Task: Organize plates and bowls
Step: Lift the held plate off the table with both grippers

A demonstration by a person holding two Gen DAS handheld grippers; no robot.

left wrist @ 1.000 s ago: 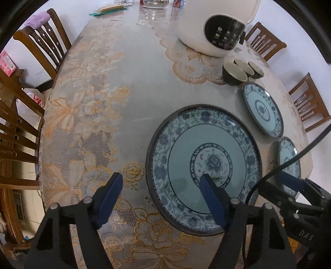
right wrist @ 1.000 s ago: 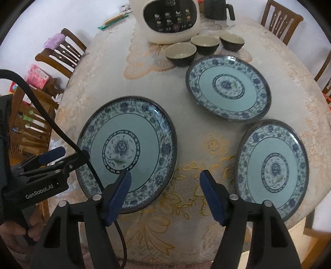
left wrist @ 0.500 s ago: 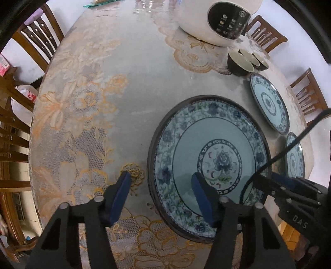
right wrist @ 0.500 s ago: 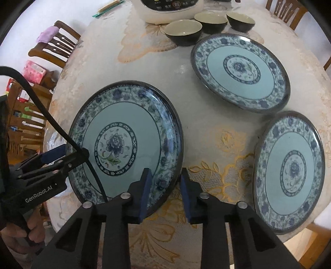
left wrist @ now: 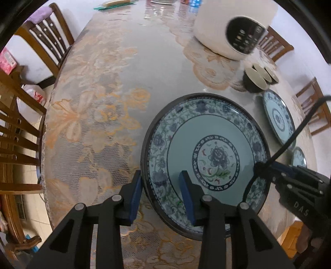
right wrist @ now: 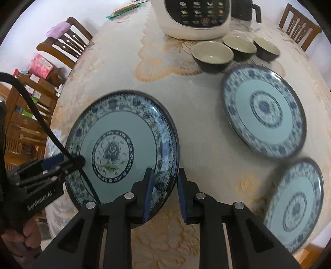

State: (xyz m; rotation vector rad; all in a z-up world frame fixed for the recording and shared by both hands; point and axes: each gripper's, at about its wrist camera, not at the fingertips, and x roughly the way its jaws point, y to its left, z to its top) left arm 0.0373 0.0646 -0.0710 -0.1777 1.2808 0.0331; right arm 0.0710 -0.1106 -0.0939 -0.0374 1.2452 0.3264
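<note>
Plate [left wrist: 206, 157] rim clamped by left claw [left wrist: 161, 194]; right claw [right wrist: 164, 193] clamps opposite rim.

blue floral plate [left wrist: 206, 144], dark cream-lined bowls [right wrist: 212, 54], gold lace tablecloth [left wrist: 93, 115].

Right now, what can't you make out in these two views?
- Left wrist view: the three bowls overlap in a blurred row.
- Right wrist view: the cooker is cut off by the top edge.
- Both views: the plate hides whether each tool truly pinches its rim.
</note>
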